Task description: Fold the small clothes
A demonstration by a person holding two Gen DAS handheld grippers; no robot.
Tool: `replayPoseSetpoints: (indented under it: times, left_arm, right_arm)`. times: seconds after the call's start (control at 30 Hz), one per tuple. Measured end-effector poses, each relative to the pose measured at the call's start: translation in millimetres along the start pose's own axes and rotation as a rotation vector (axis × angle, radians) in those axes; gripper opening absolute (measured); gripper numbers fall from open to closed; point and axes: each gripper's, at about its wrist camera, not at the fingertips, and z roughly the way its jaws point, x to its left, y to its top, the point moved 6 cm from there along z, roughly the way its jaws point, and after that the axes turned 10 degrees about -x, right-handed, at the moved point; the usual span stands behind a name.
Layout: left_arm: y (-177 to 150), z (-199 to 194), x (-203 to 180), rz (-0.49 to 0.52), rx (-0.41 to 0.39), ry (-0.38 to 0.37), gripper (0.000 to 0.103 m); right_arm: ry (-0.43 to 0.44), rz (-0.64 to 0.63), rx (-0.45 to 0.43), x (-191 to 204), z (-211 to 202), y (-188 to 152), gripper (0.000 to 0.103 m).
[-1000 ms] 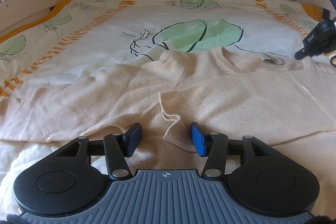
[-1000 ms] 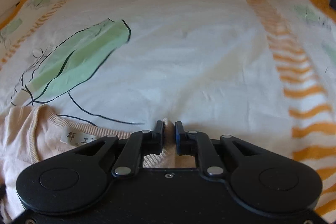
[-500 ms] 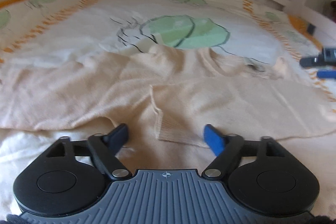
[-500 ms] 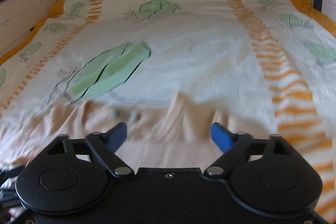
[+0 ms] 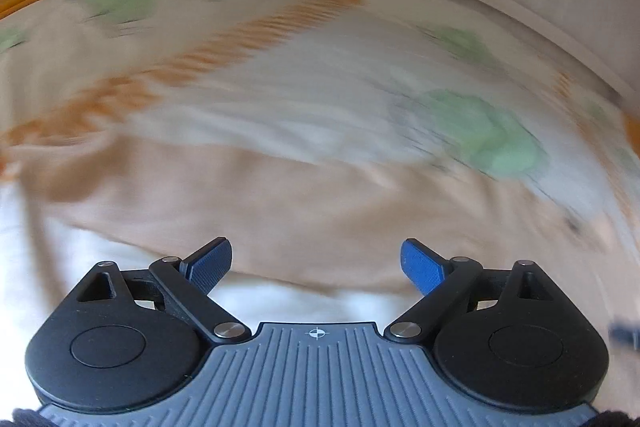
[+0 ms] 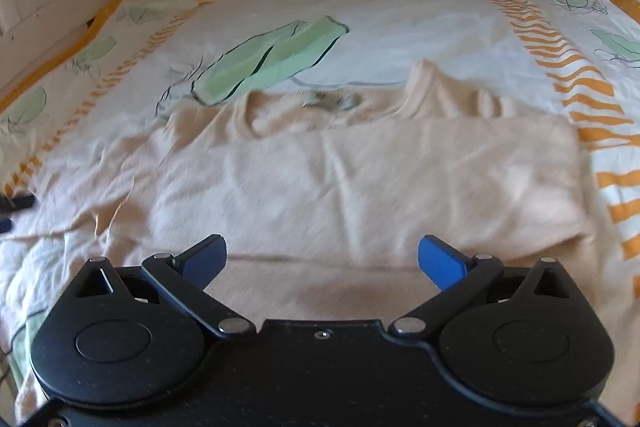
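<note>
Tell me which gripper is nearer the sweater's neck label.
Right. Right gripper, jaws opening and empty, faces the neck label across the sweater; left gripper, likewise opening empty, sits beside the far sleeve.

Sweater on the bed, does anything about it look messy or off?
The sweater lies mostly flat, but its right shoulder pokes up in a peak and its left side is rumpled. Nothing torn or spilled.

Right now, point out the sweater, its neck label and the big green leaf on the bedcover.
sweater point(image 6: 360, 187), right wrist view, middle of its folded body
neck label point(image 6: 332, 102), right wrist view, blurred tag inside collar
green leaf point(image 6: 272, 57), right wrist view, leaf's centre
</note>
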Motion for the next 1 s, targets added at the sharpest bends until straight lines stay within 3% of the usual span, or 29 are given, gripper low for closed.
replayPoseSetpoints:
  times: [0.07,0.17,0.33,0.43,0.63,0.8,0.87,0.93,1.0]
  left_arm:
    - [13.9,2.9,40.7,-0.077,0.005,0.059,0.092]
    - [26.9,8.0,92.9,-0.215,0.006,0.09,0.092]
    - [24.6,27.3,167.4,-0.367,0.06,0.134,0.092]
    - [22.5,36.7,181.7,-0.411,0.062,0.088,0.092]
    - [35.4,54.5,185.8,-0.387,0.002,0.035,0.091]
    - [35.6,53.9,199.1,-0.568,-0.029,0.024,0.089]
    - [38.5,55.2,197.9,-0.571,-0.022,0.012,0.068]
    - [40.3,55.3,193.7,-0.564,0.0,0.009,0.025]
    - [42.4,54.3,185.9,-0.559,0.007,-0.002,0.013]
  right_arm:
    - [-0.008,-0.008,0.013,6.0,4.2,-9.9,0.102]
    - [-0.03,-0.035,0.021,12.5,9.2,-23.2,0.103]
    - [-0.061,-0.111,-0.015,21.1,9.4,-33.2,0.103]
    - [-0.062,-0.102,-0.023,19.6,9.9,-33.9,0.103]
    - [-0.079,-0.121,-0.039,22.4,11.8,-37.3,0.103]
    - [-0.076,-0.119,-0.045,21.7,11.8,-37.5,0.103]
    - [-0.074,-0.119,-0.047,21.1,11.6,-37.7,0.103]
    - [-0.071,-0.116,-0.047,20.6,11.2,-37.7,0.103]
    - [-0.068,-0.112,-0.049,20.3,10.8,-37.6,0.103]
